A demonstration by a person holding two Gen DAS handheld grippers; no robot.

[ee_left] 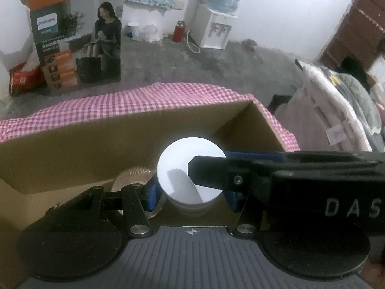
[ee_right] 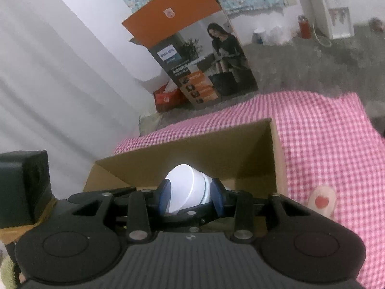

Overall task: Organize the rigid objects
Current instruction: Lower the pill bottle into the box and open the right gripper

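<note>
Left tool (ee_left: 191, 196): part open, its blue pads against the two sides of a white cup (ee_left: 190, 168) seen from above, mouth up. It has hold of that cup, low inside the cardboard box (ee_left: 96, 139).
Right tool (ee_right: 190, 198): closed to a narrower span on a second white cup (ee_right: 187, 190), pads on its wall, the cup tilted so its mouth faces up and left in the right wrist view.
Cup in the right tool: over the box's near part, the brown wall behind it; whether it touches the floor of the box cannot be told.
Box: open-topped, standing on the bench under a pink checked cloth (ee_right: 324, 144).
Glass dish (ee_left: 134, 178): clear ribbed glass in the box, just beside the left cup (partly hidden by the tool's linkage).
How the cups handle: light and thin-walled by the look of them, likely to dent if squeezed hard and to slip if held loosely.
Where to hold: across the wall below the rim, as both tools do, with gentle pressure.
Risk: setting a cup down against the glass dish could knock it, so a bare patch of box floor seems safer.
</note>
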